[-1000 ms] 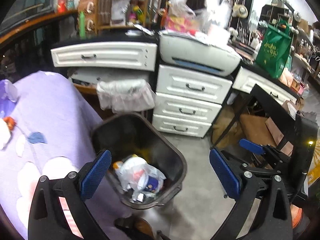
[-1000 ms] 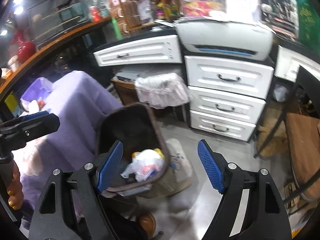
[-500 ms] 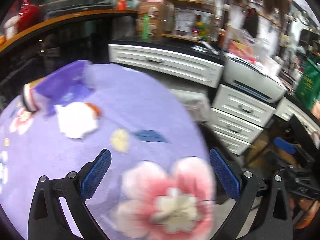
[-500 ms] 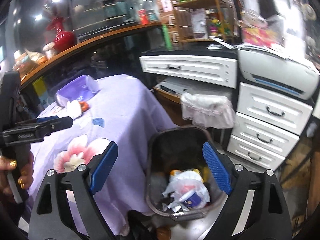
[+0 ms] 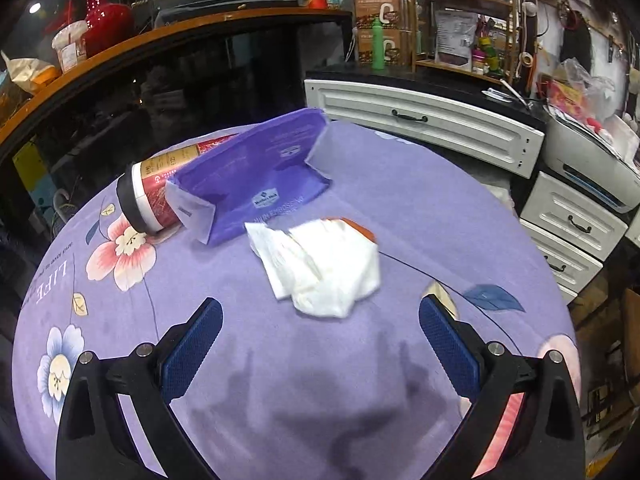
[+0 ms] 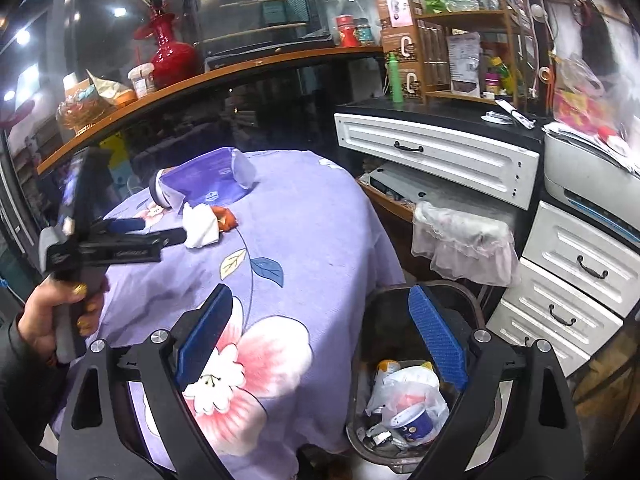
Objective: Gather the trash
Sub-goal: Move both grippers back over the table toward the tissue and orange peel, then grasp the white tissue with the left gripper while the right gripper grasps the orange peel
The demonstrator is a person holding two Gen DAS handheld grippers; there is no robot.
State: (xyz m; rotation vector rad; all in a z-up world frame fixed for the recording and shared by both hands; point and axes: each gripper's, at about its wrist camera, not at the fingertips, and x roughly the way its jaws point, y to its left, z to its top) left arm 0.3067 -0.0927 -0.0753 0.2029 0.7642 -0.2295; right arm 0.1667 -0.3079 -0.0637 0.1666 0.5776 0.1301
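Note:
A crumpled white tissue [image 5: 320, 268] lies on the purple flowered tablecloth [image 5: 280, 360], with an orange scrap [image 5: 358, 227] under its far edge. Behind it lie a flattened purple box [image 5: 256, 180] and a red paper cup [image 5: 160, 192] on its side. My left gripper [image 5: 320, 344] is open and empty, just short of the tissue. In the right wrist view it [image 6: 160, 232] points at the tissue [image 6: 202, 226]. My right gripper [image 6: 320, 336] is open and empty, over the table edge and the dark trash bin [image 6: 404, 380] holding trash.
White drawers [image 6: 568, 280] and a printer [image 6: 592, 184] stand to the right. A white lace-covered item [image 6: 460, 240] hangs beside the bin. A curved wooden counter [image 6: 200, 76] with a red vase [image 6: 168, 52] runs behind the table.
My left gripper swung from over the trash bin to the table and now faces the tissue. My right gripper turned left, bringing the table into view.

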